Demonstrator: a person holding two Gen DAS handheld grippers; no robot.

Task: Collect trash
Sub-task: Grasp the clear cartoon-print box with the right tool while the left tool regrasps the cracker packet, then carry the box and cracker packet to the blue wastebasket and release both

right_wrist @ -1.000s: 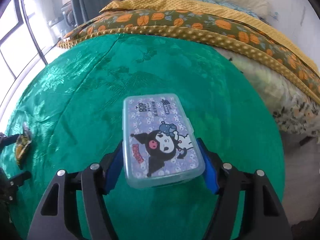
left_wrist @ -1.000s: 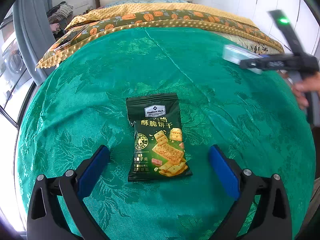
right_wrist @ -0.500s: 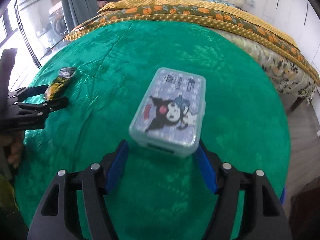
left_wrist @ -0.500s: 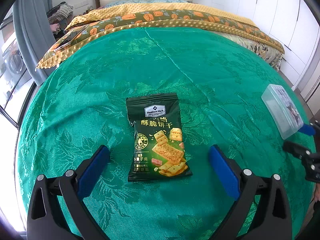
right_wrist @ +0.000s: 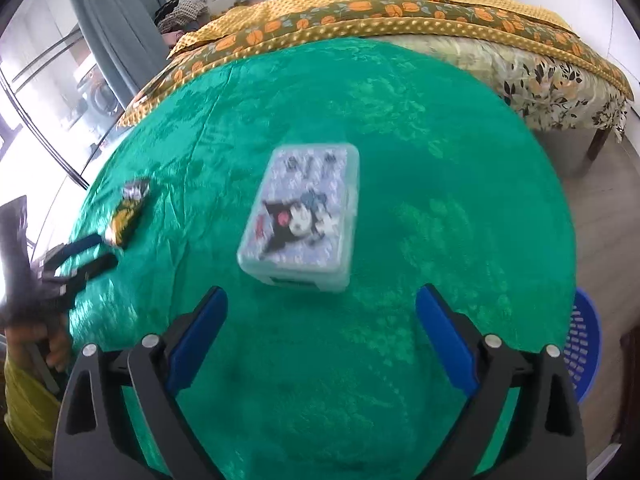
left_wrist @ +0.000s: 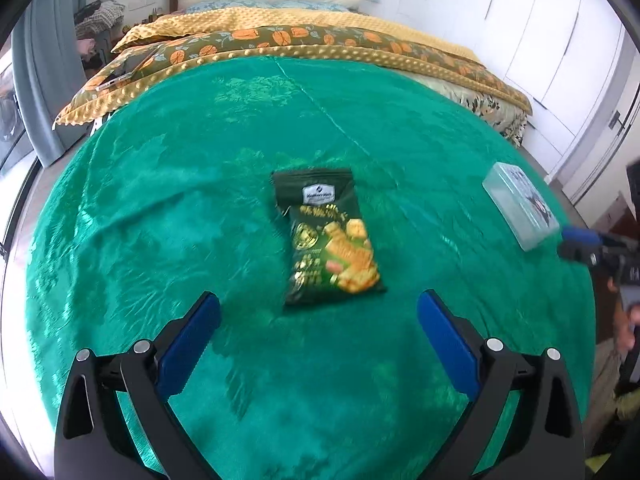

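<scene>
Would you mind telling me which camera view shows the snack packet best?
The left wrist view: the snack packet lies centred, face up, its printed front readable, on the green cloth. The right wrist view shows it only small, foreshortened and blurred at the left edge.

A: What do we see on the green cloth (left_wrist: 168, 200)?
B: We see a dark green snack packet (left_wrist: 330, 236), cracker print up, lying flat near the middle, its sealed top end farther from us.
A: And well apart to its right?
B: A clear plastic box (right_wrist: 301, 216) with a cartoon-printed lid, closed, lying flat.
</scene>
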